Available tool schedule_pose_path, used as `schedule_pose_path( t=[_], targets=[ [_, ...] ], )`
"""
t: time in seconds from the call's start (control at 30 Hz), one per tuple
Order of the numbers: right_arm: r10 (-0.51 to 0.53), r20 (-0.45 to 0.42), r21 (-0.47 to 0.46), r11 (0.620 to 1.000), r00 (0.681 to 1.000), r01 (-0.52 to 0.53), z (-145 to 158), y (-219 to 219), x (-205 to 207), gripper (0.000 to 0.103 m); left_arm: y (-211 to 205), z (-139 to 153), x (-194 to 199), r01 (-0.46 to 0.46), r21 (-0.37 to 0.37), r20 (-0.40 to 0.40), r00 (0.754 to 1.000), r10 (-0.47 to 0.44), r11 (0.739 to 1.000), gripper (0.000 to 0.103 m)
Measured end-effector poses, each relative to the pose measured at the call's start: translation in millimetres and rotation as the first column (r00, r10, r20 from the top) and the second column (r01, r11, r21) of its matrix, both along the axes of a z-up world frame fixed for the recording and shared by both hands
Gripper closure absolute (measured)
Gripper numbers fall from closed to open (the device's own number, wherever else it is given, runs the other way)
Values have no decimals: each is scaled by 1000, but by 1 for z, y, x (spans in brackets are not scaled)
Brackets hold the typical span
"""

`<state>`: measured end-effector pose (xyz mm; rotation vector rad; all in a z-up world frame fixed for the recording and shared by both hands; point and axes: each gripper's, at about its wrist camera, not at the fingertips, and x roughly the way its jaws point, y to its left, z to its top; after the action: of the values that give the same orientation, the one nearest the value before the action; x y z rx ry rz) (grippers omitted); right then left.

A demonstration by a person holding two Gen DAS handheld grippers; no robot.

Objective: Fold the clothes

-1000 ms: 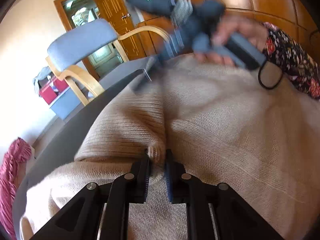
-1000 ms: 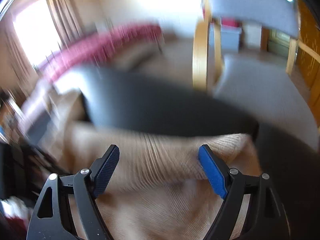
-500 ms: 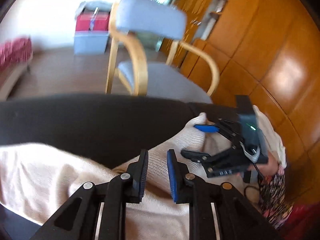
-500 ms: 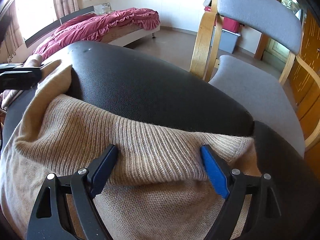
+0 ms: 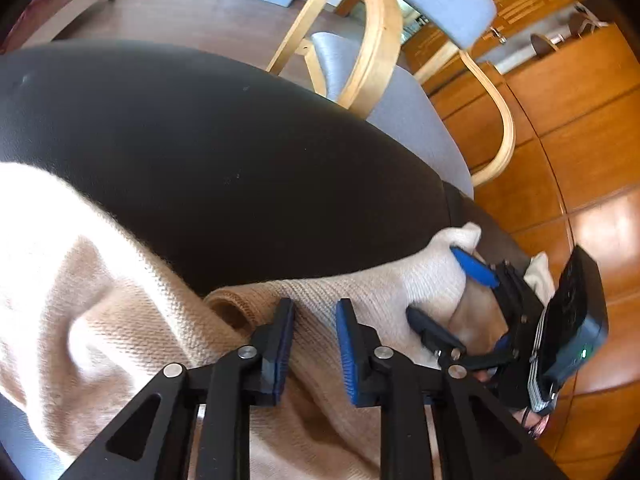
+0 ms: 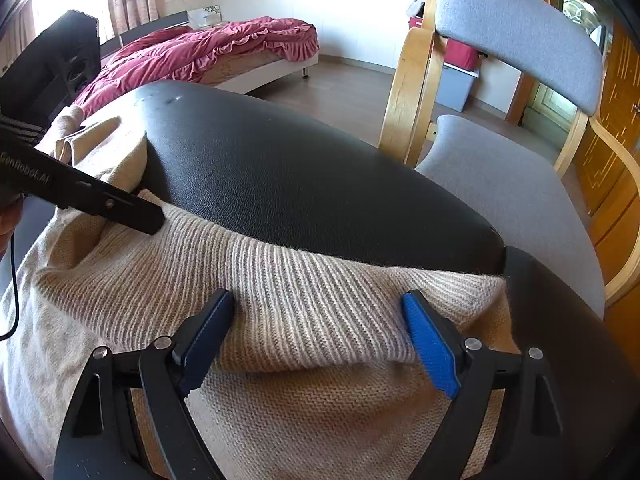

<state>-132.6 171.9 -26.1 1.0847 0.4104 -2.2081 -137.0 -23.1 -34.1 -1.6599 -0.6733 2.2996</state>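
Beige knit sweater [image 6: 304, 292] spread over the near side of a black leather-look surface [image 6: 304, 184], ribbed hem bunched in a roll along the cloth's far edge. Right gripper [image 6: 320, 332] set wide apart, one blue pad at each end of that ribbed roll, pads lying against the knit without pinching it. In the left wrist view, same right gripper [image 5: 448, 292] seen at the right, its fingers spread over a pale fold of the sweater [image 5: 120, 320] near the surface's corner, with a dark camera block behind them. Left gripper [image 5: 312, 344] narrow but parted, jaws having just been opening, a strip of knit running beneath the gap, pads not pressing on it. A rolled edge of the garment lying just left of its left finger. From the right wrist view, left gripper's black finger [image 6: 120, 208] resting on the sweater at the far left, beside a raised lump of fabric. Beyond the surface, a grey-cushioned wooden armchair [image 6: 516, 32], a bed with a crimson cover [image 6: 200, 48], and orange wooden panelling [image 5: 560, 120] at the right
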Motion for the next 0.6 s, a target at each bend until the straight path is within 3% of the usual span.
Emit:
schedule_pose_path(
  t=[0.07, 0.17, 0.3, 0.5, 0.6],
  targets=[
    [-1, -1, 1, 1000, 1000, 1, 0, 0, 0, 15, 4, -1, 0, -8, -15, -36, 999, 7, 1000, 84],
    [0, 1, -2, 1000, 1000, 0, 1, 1, -1, 15, 14, 5, 4, 27, -97, -115, 993, -38, 995, 99],
    [-7, 7, -10, 1000, 1000, 7, 3, 2, -3, 15, 19, 24, 13, 36, -146, -219, 973, -67, 989, 101],
    [-91, -32, 9, 996, 995, 91, 19, 15, -5, 15, 22, 64, 26, 54, -198, -375, 918, -126, 979, 101],
    [-166, -48, 6, 986, 985, 167, 28, 29, -9, 15, 27, 88, 34, 55, -229, -465, 871, -159, 972, 101]
  ],
)
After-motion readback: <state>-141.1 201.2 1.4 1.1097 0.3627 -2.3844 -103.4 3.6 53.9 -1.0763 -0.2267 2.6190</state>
